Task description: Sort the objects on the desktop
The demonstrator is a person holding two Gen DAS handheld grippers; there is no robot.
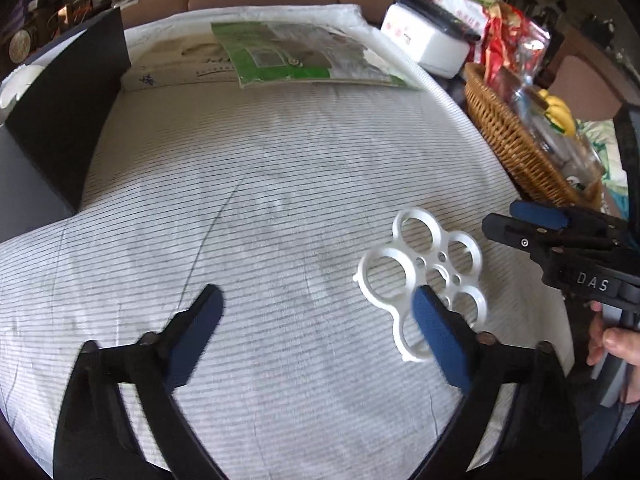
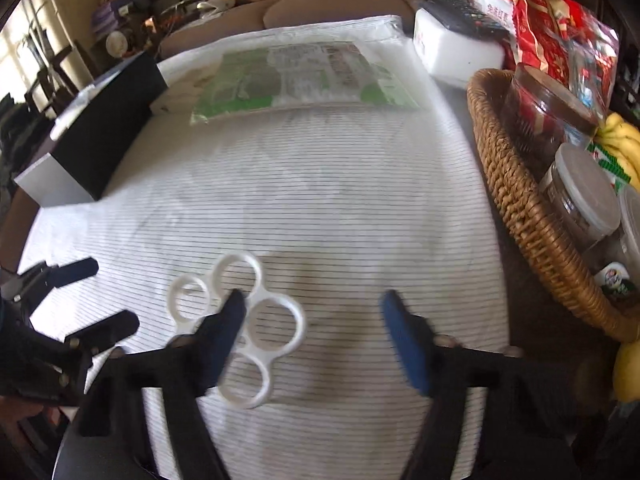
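a striped white cloth (image 1: 280, 184) covers the tabletop across the middle of both views. at the upper left of the frame a black box (image 1: 68, 128) stands on it. along the far edge, top centre, lies a flat green-printed plastic packet (image 1: 296, 56). a wicker basket (image 2: 520, 196) fills the right side, holding lidded jars (image 2: 580, 192) and bananas (image 2: 624, 140). above it, upper right, sit red snack bags (image 2: 548, 36) and a white box (image 2: 456, 46) with a black remote (image 2: 464, 12) on top. a brown sofa (image 2: 320, 4) runs behind.

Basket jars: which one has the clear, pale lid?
The shorter jar, nearer the camera in the wicker basket. The taller jar behind it has a dark brown lid.
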